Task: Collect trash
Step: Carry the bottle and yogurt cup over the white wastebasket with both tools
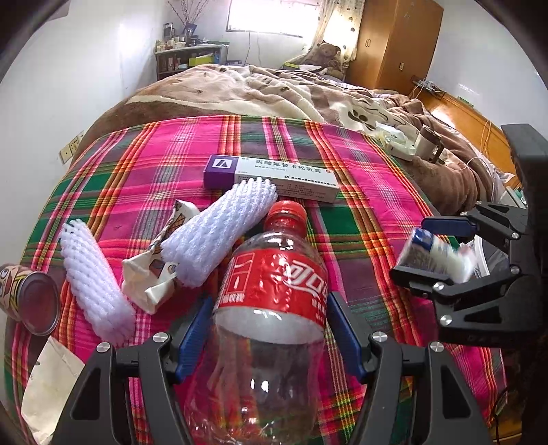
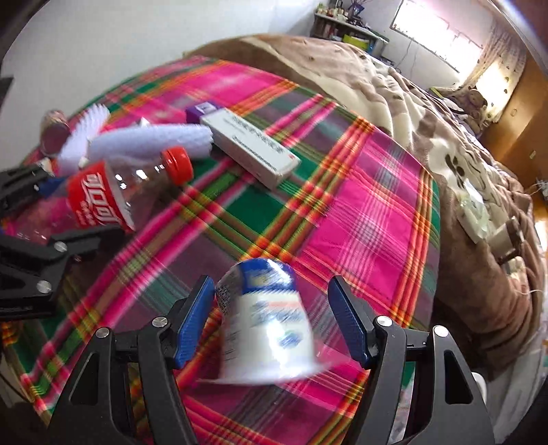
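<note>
Left wrist view. Left gripper (image 1: pixel 270 328) low centre, blue pads (image 1: pixel 191 337) pressed on both sides of an empty clear cola bottle (image 1: pixel 274 294), red label, red cap pointing up-frame. Grip firm, jaws about half spread around the bottle body.

Right gripper (image 1: pixel 441 246) at right edge of frame, a small white-and-blue cup (image 1: pixel 436 255) between its fingers, blurred.

Right wrist view. Right gripper (image 2: pixel 270 321) bottom centre, the cup (image 2: pixel 267 318) upside down between the blue pads (image 2: pixel 190 325). Left pad touching the cup wall; clear gap beside the right pad. Jaws wide, not clamped. Cup and cloth heavily motion-smeared; whether the cup rests on the cloth or hangs free cannot be told.

Plaid cloth (image 1: pixel 342 164), pink, green and orange, spread over a bed with a brown blanket (image 1: pixel 274 89). On it, centre to left of the left wrist view:
- purple-and-white medicine box (image 1: pixel 270 174), just above the bottle cap
- two white foam fruit nets, one (image 1: pixel 219 232) leaning against the box, one (image 1: pixel 96 280) lower left
- crumpled paper wrapper (image 1: pixel 157 270) between the nets
- small tin can (image 1: pixel 30 301) on its side, far left edge
- pale paper bag (image 1: pixel 51 386), bottom left corner

Upper frame: window (image 1: pixel 274 15), wooden wardrobe (image 1: pixel 394 41), teddy bear (image 1: pixel 330 54), cluttered shelf (image 1: pixel 188 56).
</note>
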Tool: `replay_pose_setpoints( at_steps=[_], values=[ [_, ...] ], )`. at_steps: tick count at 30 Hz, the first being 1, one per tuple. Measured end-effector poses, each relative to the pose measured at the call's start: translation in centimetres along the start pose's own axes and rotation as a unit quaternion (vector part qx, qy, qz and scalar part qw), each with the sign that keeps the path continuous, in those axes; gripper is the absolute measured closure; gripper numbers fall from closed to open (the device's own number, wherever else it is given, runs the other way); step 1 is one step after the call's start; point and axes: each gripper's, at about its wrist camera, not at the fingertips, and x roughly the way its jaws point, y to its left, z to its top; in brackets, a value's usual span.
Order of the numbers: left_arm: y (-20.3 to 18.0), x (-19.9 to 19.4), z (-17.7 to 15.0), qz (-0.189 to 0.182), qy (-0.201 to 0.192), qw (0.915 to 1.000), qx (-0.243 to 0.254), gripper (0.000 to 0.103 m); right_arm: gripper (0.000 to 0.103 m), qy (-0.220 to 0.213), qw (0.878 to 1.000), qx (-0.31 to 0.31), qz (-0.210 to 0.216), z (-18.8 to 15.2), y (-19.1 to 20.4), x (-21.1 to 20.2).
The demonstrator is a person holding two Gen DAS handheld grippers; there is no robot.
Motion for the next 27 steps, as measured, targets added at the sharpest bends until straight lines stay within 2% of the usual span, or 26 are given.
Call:
replay_pose_setpoints(
  at_steps=[2,9,12,16,20,27],
  values=[
    [-0.1,0.1,0.1,0.003,0.001,1.0000,0.004,0.036,0.054,0.002,1.000,-0.003,-0.004,-0.1,-0.1,0.1],
    [-0.5,0.2,0.1,0.009,0.004,0.9999,0.007,0.036,0.054,-0.011,1.000,0.020,-0.003,-0.9,-0.5,-0.6],
    [-0.6,0.0,0.1,0.007,0.002,1.0000,0.006,0.037,0.054,-0.031,0.998,0.047,0.005,-1.1,-0.9,-1.2],
    [-0.5,-0.9,-0.2,-0.001,-0.012,0.9999,-0.010,0.037,0.054,-0.065,0.993,0.100,0.024,-1.8,-2.3,-2.2],
    [-1.4,-2.3,-0.2,-0.001,-0.032,0.9995,-0.001,0.037,0.054,-0.100,0.983,0.150,0.045,-2.9,-3.4,-3.0],
    [-3.5,-4.8,-0.3,-0.014,-0.061,0.9980,0.010,0.037,0.055,-0.133,0.973,0.183,0.054,-3.9,-4.1,-4.3]
  ],
)
